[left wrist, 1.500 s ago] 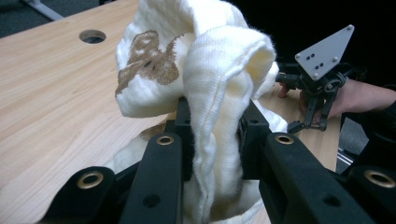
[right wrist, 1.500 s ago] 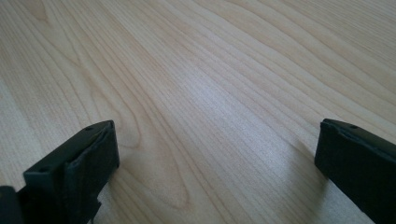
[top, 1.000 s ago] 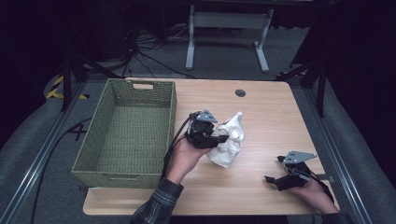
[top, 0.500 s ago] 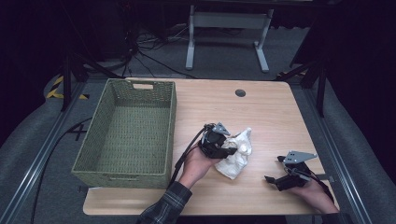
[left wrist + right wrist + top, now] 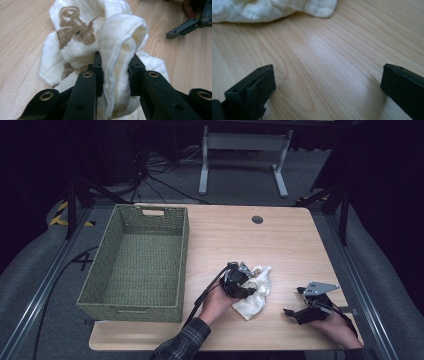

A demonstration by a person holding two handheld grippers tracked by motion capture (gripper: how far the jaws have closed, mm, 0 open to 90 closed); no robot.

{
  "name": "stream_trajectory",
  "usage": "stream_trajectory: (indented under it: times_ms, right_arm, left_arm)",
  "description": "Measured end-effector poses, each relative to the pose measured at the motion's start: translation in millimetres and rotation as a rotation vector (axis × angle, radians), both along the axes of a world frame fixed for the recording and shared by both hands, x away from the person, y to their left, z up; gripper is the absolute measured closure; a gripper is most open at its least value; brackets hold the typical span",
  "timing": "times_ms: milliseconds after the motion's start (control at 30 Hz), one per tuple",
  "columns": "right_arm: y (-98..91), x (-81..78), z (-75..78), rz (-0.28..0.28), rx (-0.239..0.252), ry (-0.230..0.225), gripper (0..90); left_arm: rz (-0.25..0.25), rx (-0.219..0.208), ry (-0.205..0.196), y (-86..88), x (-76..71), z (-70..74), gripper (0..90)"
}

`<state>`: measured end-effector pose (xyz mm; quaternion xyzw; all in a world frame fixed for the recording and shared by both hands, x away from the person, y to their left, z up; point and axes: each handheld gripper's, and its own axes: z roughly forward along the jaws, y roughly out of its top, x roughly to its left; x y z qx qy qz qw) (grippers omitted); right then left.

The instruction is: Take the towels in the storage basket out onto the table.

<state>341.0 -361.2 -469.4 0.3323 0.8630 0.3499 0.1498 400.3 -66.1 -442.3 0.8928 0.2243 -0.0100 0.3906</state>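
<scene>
Since the earlier frame the left gripper (image 5: 243, 281) has carried the cloth (image 5: 255, 295) down and rightward onto the table (image 5: 220, 232). One cloth, one basket (image 5: 137, 262), two grippers. Left jaws pinch a fold of cloth lying mid-table. The right gripper (image 5: 295, 301) rests nearby, jaws spread wide, holding nothing.
</scene>
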Motion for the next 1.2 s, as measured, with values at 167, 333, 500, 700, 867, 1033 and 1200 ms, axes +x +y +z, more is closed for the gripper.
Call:
stream_trajectory:
  times_ms: [167,333,500,700,867,1033,1200]
  right_arm:
    - [0.1,-0.1,-0.2,-0.001,0.002,-0.001,0.0]
    - [0.0,-0.3,-0.2,0.001,0.001,-0.003,0.0]
    - [-0.1,-0.3,-0.1,0.002,0.000,-0.002,0.0]
    - [-0.1,-0.2,0.0,0.002,0.000,-0.002,0.0]
    - [0.5,-0.2,0.5,-0.005,0.000,0.004,0.6]
    - [1.2,-0.9,5.7,0.014,0.019,0.024,10.9]
    - [5.5,-5.3,12.5,0.051,0.058,0.025,20.3]
  left_arm:
    - [-0.008,0.034,0.003,-4.9,-1.5,-6.5,71.0]
    - [0.004,0.026,-0.002,-5.0,-2.3,-2.9,53.4]
    - [0.023,-0.004,-0.015,3.1,-2.6,6.3,42.8]
    - [0.068,-0.051,-0.042,21.6,-5.7,21.5,39.2]
    - [0.084,-0.054,-0.054,36.6,-10.9,25.9,40.2]
    - [0.102,-0.038,-0.051,44.5,-16.4,22.3,41.5]
    - [0.102,-0.008,-0.053,42.7,-17.2,16.6,42.7]
